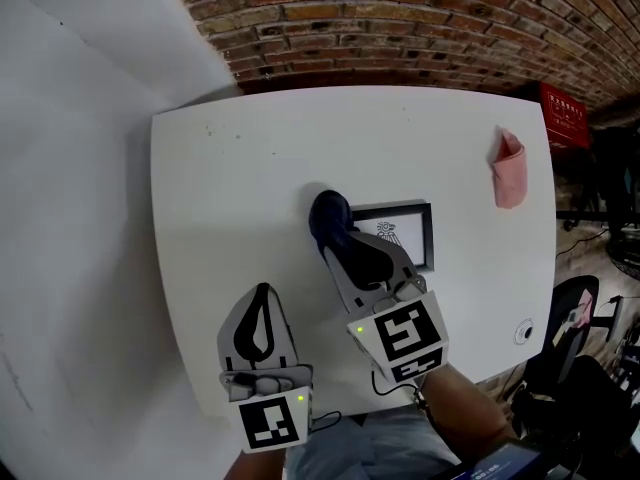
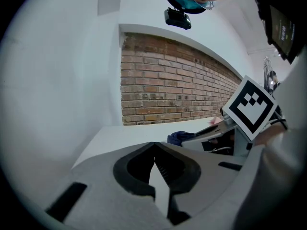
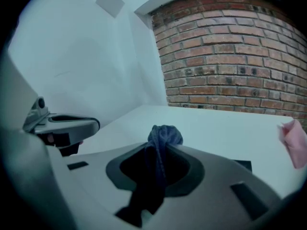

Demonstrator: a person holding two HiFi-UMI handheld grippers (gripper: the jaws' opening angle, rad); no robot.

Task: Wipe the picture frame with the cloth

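A black rectangular picture frame (image 1: 405, 230) lies flat near the middle of the white table (image 1: 250, 148). The right gripper (image 1: 332, 236) reaches to the frame's left end. Its fingers (image 3: 216, 178) are clamped on a crumpled dark blue cloth (image 3: 163, 139), and the bunched end pokes out past the tips against the table beside the frame's left edge. The left gripper (image 1: 263, 293) sits over the near edge of the table, left of the right one. Its fingers (image 2: 96, 186) are closed tip to tip with nothing between them. A folded pink cloth (image 1: 508, 168) rests near the table's right edge, well apart from the frame. A red brick wall (image 1: 420, 18) stands behind.
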